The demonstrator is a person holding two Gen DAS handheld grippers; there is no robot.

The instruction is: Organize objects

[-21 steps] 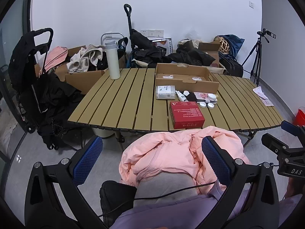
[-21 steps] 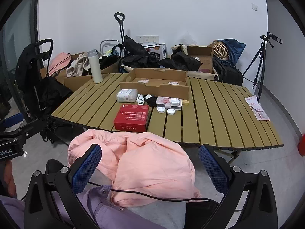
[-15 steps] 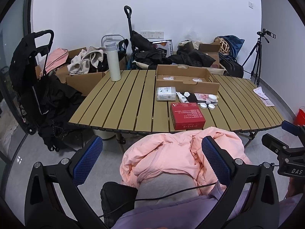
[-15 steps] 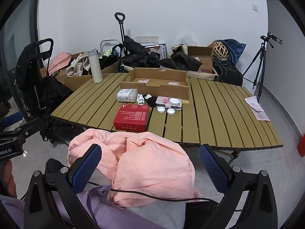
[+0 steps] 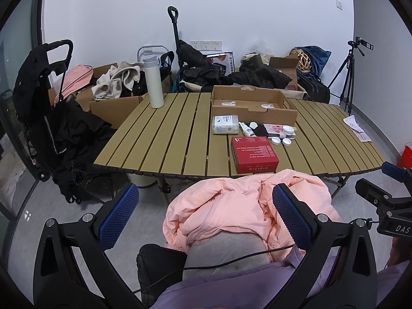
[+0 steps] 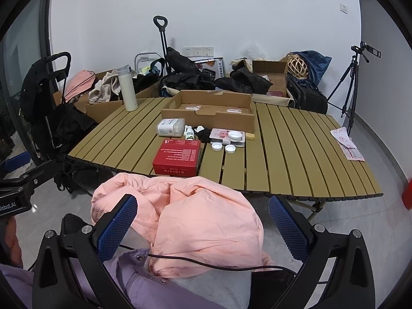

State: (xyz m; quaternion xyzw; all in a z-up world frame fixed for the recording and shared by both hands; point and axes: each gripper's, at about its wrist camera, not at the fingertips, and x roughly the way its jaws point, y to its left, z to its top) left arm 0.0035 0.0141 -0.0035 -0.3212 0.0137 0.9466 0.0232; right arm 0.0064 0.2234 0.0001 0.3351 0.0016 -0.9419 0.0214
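Observation:
A slatted wooden table (image 5: 167,139) (image 6: 296,149) holds a red box (image 5: 253,154) (image 6: 177,157), a white packet (image 5: 224,125) (image 6: 170,127), a small white bottle (image 5: 246,128) (image 6: 189,132), a pink-printed tray (image 6: 226,135) and white round lids (image 5: 280,141) (image 6: 221,147). Behind them stands an open cardboard tray (image 5: 252,104) (image 6: 211,112). A white flask (image 5: 153,85) (image 6: 127,90) stands at the far left. My left gripper (image 5: 204,209) and right gripper (image 6: 202,219) are open and empty, held low over a pink jacket (image 5: 247,206) (image 6: 193,221) on the person's lap, short of the table.
Cardboard boxes with clothes (image 5: 113,90), black bags (image 5: 206,74) and a trolley handle (image 5: 173,23) crowd the far wall. A stroller with black cloth (image 5: 49,108) stands left. A tripod (image 5: 347,77) stands right. Papers (image 6: 347,144) lie on the table's right end.

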